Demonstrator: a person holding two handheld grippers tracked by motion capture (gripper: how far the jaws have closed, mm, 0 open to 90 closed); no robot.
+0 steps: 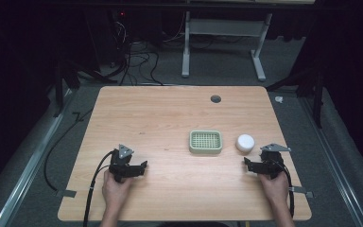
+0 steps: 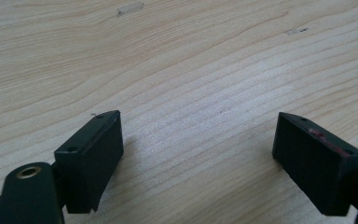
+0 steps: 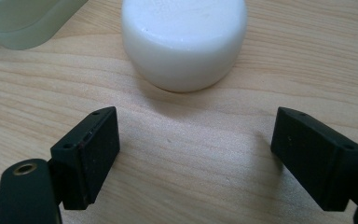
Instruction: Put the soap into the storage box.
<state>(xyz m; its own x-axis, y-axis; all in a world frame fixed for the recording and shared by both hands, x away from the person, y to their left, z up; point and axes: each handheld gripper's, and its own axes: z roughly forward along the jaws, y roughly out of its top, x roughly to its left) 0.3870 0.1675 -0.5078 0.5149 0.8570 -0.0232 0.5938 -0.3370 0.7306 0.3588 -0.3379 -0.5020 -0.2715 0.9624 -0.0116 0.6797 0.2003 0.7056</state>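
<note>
The left gripper (image 1: 143,166) sits low over the desk (image 1: 160,118) near its front edge, left of centre, held by the person's left hand (image 1: 116,189). Its jaws are spread wide with nothing between them; in the left gripper view (image 2: 198,144) they frame bare wood grain and two small scraps of clear tape farther off.

The right gripper (image 1: 246,163) sits toward the front right corner, held by the right hand (image 1: 274,187), its jaws equally wide apart and gripping nothing. In the right gripper view (image 3: 196,142) the white puck (image 3: 184,39) lies just ahead of the jaw tips, apart from them, with a strip of wood between.

From above, the white puck (image 1: 245,142) rests on the right half of the desk, just beyond the right gripper and near the right edge. Just beside it to the left, not touching, lies the pale green tray (image 1: 205,142) with a slotted grid top; its corner shows in the right gripper view (image 3: 23,23).

Beyond these, the middle and far part of the desk is open wood up to a dark round hole (image 1: 215,99) near the far edge. No readable writing shows on any item.
</note>
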